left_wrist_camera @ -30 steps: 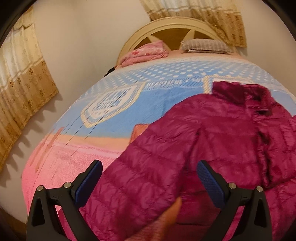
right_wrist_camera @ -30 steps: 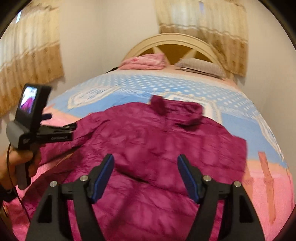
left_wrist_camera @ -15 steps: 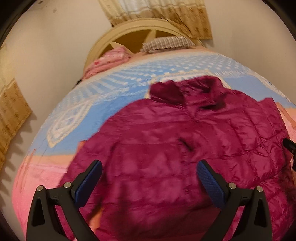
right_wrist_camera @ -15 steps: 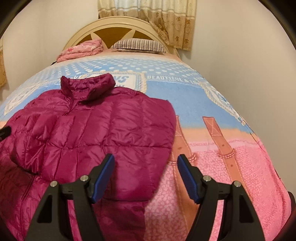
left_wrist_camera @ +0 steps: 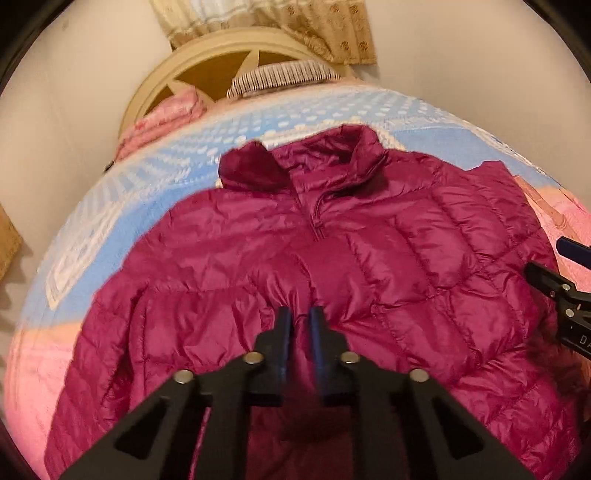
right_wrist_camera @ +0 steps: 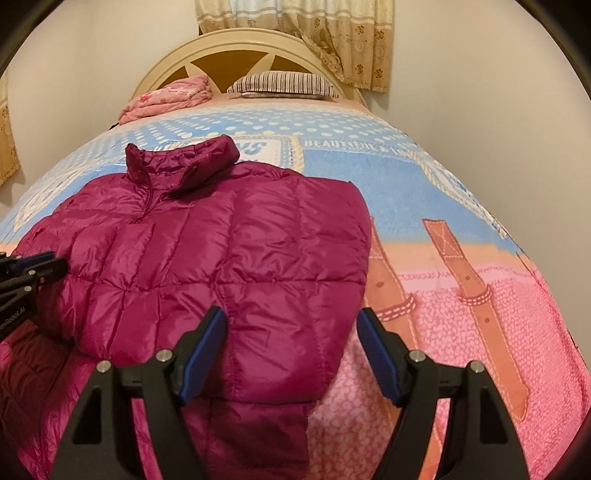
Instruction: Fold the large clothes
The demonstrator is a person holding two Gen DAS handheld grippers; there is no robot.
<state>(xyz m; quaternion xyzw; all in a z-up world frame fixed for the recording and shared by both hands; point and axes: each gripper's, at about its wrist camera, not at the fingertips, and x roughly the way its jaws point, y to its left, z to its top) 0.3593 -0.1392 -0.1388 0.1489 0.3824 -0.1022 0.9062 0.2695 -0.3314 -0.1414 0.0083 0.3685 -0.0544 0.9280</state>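
Note:
A magenta quilted puffer jacket (left_wrist_camera: 369, 240) lies front up on the bed, collar toward the headboard, both sleeves folded in over the body. It also shows in the right wrist view (right_wrist_camera: 221, 251). My left gripper (left_wrist_camera: 300, 328) is over the jacket's lower middle with its jaws nearly together; magenta fabric shows in the narrow gap, so it appears shut on a fold of the jacket. My right gripper (right_wrist_camera: 293, 343) is open and empty, above the jacket's right folded edge. Each gripper shows at the edge of the other's view, the right one (left_wrist_camera: 561, 291) and the left one (right_wrist_camera: 26, 273).
The jacket lies on a bed with a blue and pink printed blanket (right_wrist_camera: 461, 258). A striped pillow (right_wrist_camera: 284, 83) and a folded pink quilt (right_wrist_camera: 170, 98) rest by the cream headboard (right_wrist_camera: 236, 48). Walls and curtains (right_wrist_camera: 332, 33) surround the bed.
My left gripper has swung over the jacket's middle and its jaws have closed from wide open. My right gripper stayed open and shifted toward the jacket's right edge.

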